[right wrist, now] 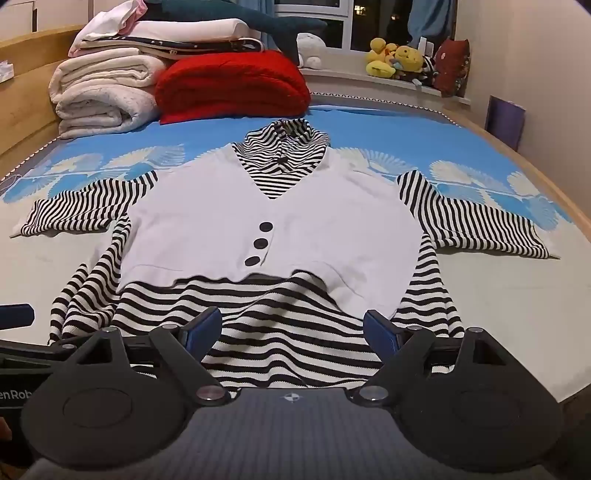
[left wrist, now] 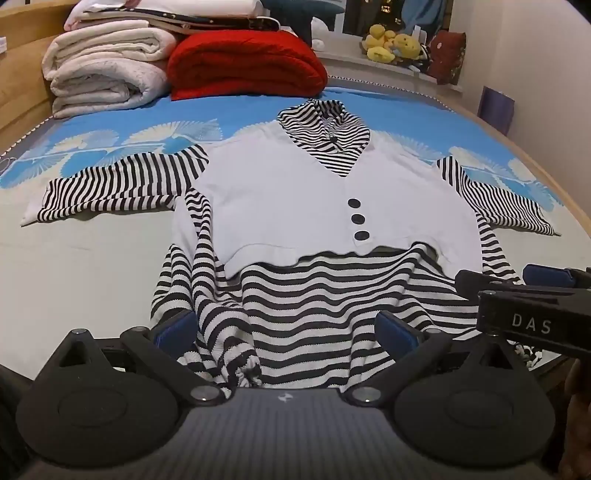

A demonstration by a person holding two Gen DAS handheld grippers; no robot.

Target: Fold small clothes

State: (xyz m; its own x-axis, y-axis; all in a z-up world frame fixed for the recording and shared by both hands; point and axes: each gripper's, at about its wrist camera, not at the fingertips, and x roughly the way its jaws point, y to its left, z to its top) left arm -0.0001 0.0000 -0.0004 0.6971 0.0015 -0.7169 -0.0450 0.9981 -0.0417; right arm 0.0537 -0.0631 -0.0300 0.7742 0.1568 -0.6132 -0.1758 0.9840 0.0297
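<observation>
Wooden-framed bed (right wrist: 576, 236) with a blue and pale grey fan-patterned sheet (right wrist: 388, 125). At the far left corner, a stack of folded white quilts (right wrist: 103, 96) against the light wood headboard (right wrist: 26, 122); a folded red knitted blanket (right wrist: 232, 86) just beside it. Dark window (right wrist: 376, 22) with blue curtain (right wrist: 428, 18) behind the far edge, night outside. Yellow plush toys (right wrist: 395, 59) on the pale windowsill (right wrist: 340, 79). Cream wall (right wrist: 535, 55) on the right, purple flat board (right wrist: 506, 120) leaning on it. Warm indoor light.
</observation>
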